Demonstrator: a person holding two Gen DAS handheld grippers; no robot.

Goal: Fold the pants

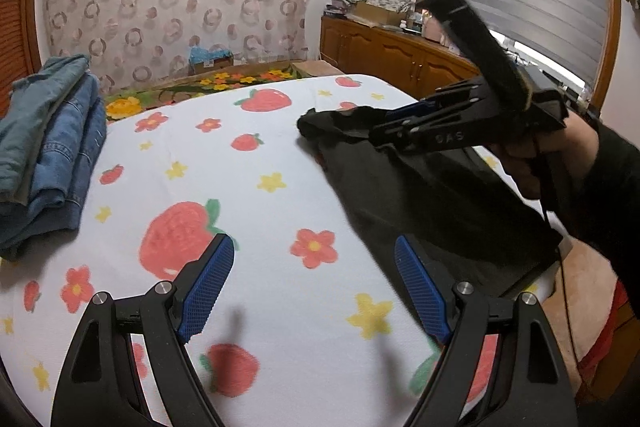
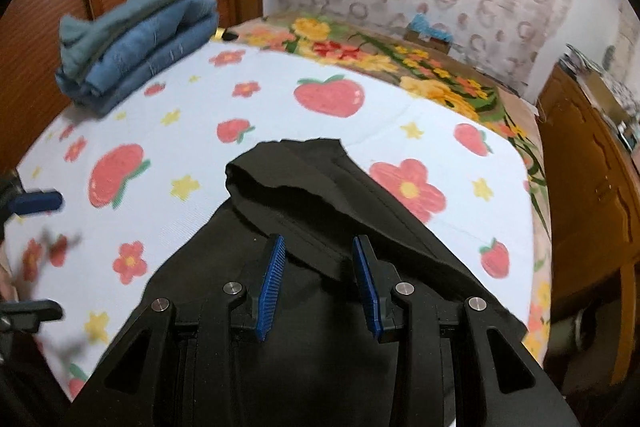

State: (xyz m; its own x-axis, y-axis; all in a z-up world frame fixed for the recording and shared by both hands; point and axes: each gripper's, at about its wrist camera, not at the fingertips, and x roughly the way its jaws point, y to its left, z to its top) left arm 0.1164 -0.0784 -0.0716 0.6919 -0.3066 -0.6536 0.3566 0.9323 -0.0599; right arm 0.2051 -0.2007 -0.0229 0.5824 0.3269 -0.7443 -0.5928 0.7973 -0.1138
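Black pants (image 1: 424, 195) lie on the white strawberry-print sheet (image 1: 256, 211), on its right side; they also show in the right wrist view (image 2: 320, 195) with a folded layer on top. My left gripper (image 1: 316, 283) is open and empty above the sheet, left of the pants. My right gripper (image 2: 318, 279) hovers over the pants with its jaws apart and fabric lying between them; it does not pinch the cloth. It shows from the side in the left wrist view (image 1: 384, 125), over the pants' far end.
A stack of folded blue jeans (image 1: 52, 155) sits at the sheet's far left, also seen in the right wrist view (image 2: 136, 43). A flowered blanket (image 1: 208, 85) lies beyond. A wooden cabinet (image 1: 400, 55) stands at the right.
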